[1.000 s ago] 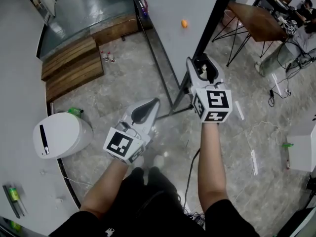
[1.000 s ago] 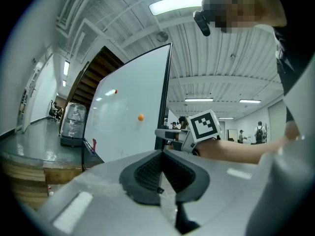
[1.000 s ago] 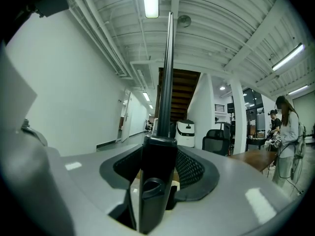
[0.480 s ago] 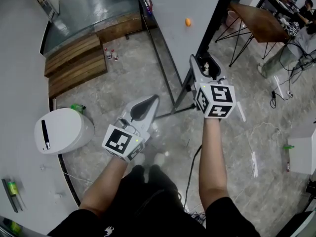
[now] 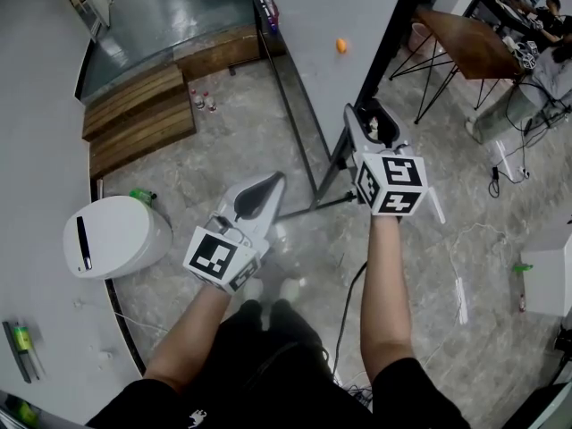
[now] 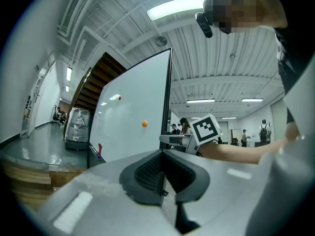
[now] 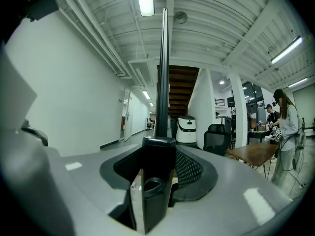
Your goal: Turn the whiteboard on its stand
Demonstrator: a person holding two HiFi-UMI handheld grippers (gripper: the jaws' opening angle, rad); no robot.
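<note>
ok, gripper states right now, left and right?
Left gripper: jaws closed, nothing between them.
Right gripper: jaws closed on the black side edge of the whiteboard.

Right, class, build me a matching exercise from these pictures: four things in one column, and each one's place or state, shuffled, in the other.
1 right hand-held gripper
2 left hand-held gripper
3 orange magnet
4 wooden table

A stuck on the whiteboard face
B jaws together, nothing held
C on the floor, right of the whiteboard
D clamped on the whiteboard's edge

Pairs: 1-D, 2-B, 3-A, 4-C
</note>
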